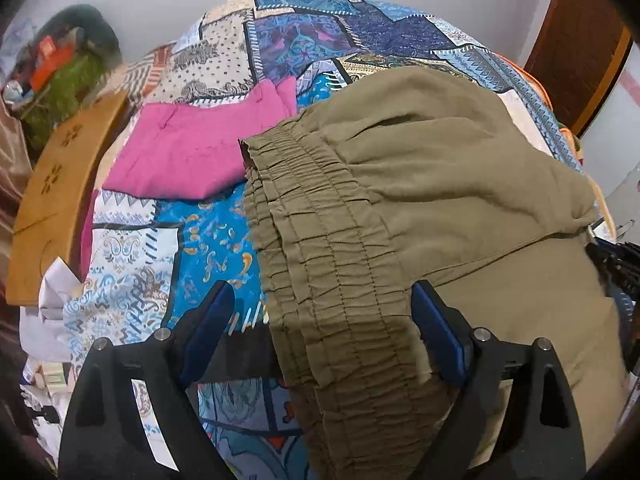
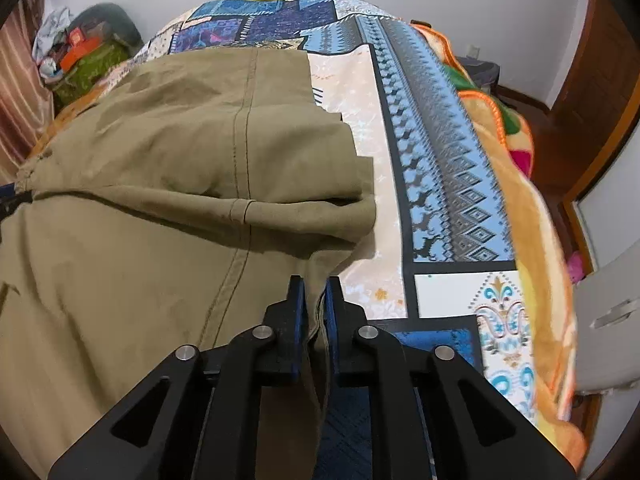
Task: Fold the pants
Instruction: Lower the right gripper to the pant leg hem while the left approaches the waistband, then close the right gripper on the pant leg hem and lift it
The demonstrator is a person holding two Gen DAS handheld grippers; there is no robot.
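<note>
Left wrist view: olive pants [image 1: 400, 184] spread on bed [image 1: 208, 232], left gripper [image 1: 320, 320] jaws apart astride waistband [image 1: 320, 248] for gripping; right gripper [image 2: 316, 312] jaws clamped on pants' edge for folding.

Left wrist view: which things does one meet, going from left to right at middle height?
Wooden board → pink folded cloth → elastic waistband of the olive pants → brown door.
</note>
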